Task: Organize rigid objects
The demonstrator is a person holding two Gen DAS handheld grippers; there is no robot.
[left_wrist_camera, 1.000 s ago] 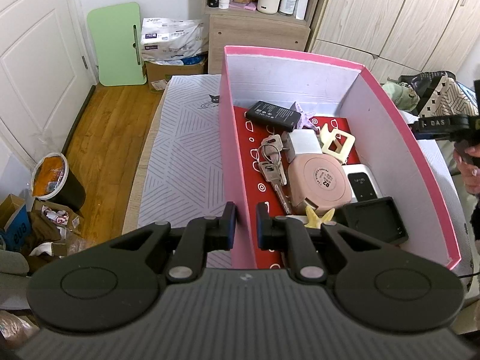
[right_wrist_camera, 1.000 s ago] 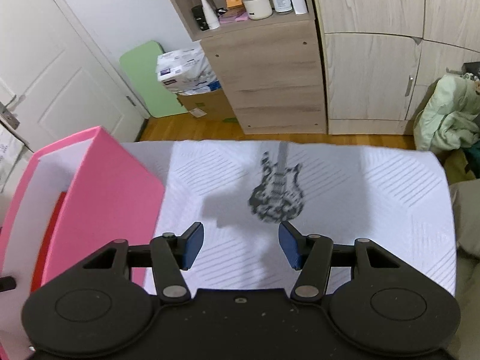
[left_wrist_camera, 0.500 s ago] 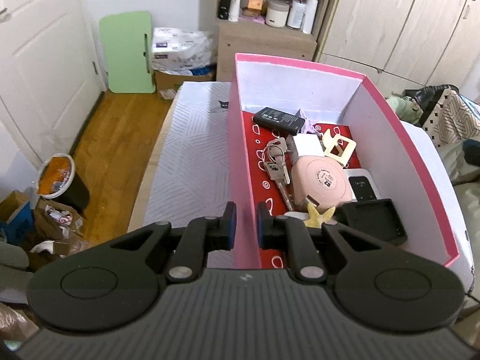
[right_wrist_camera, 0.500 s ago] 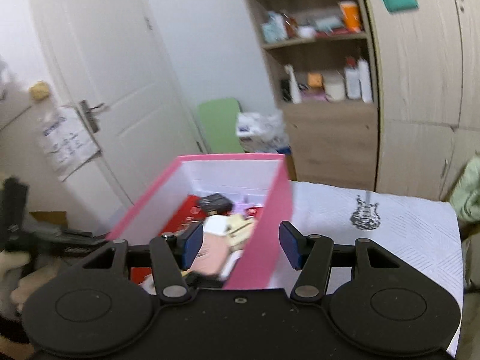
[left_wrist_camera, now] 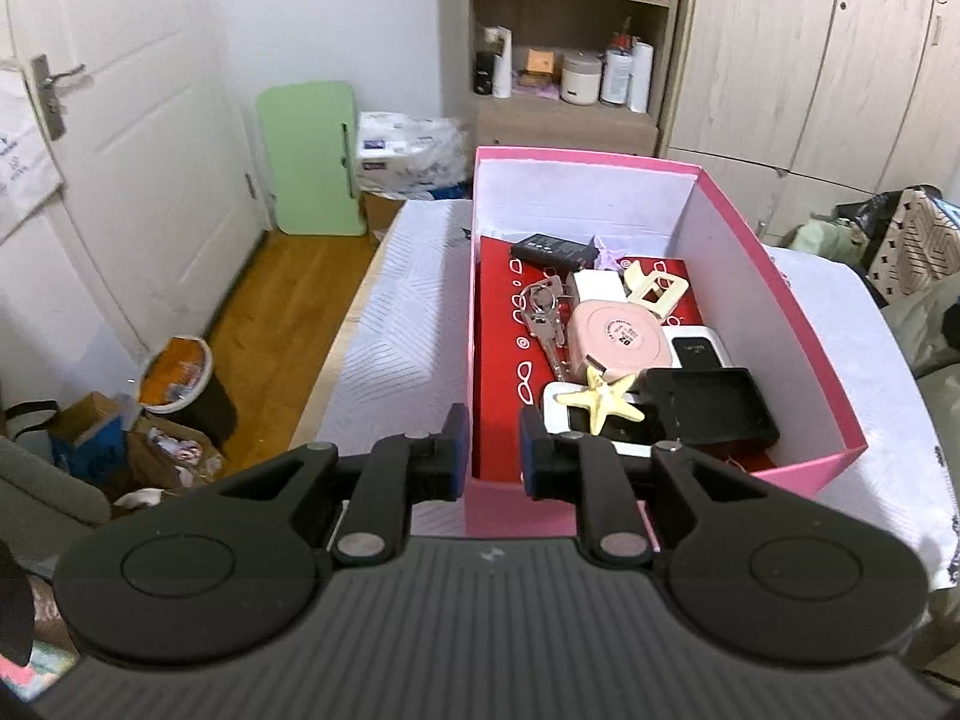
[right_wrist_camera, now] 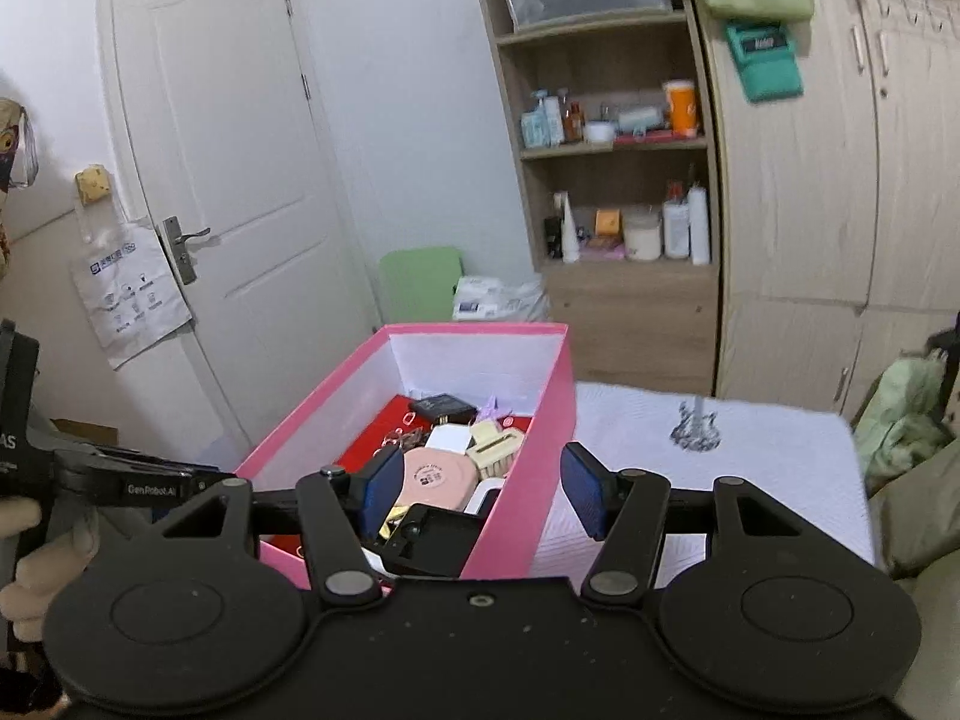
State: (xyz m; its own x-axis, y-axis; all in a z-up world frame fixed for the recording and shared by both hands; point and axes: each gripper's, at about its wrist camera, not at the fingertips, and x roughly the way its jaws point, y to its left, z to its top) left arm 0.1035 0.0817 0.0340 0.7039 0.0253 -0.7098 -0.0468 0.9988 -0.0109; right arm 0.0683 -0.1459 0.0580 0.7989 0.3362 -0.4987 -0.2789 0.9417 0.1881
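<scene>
A pink cardboard box stands on the white-clothed table. It holds a round pink tape measure, keys, a yellow starfish, a black case, a dark remote and a cream clip. My left gripper straddles the box's near left wall; its jaws are opening and the right pad stands off the wall. My right gripper hovers over the box's near right corner. Its jaws are opening wide, pressing on nothing.
A white cloth with a guitar print covers the table right of the box. A bin and clutter sit on the floor at left. A shelf unit, wardrobe and white door stand behind. A hand holds the left gripper.
The left gripper's jaws have widened off the box wall and it has drawn back and up. The right gripper has swung from the guitar-print cloth over to the box and risen.
</scene>
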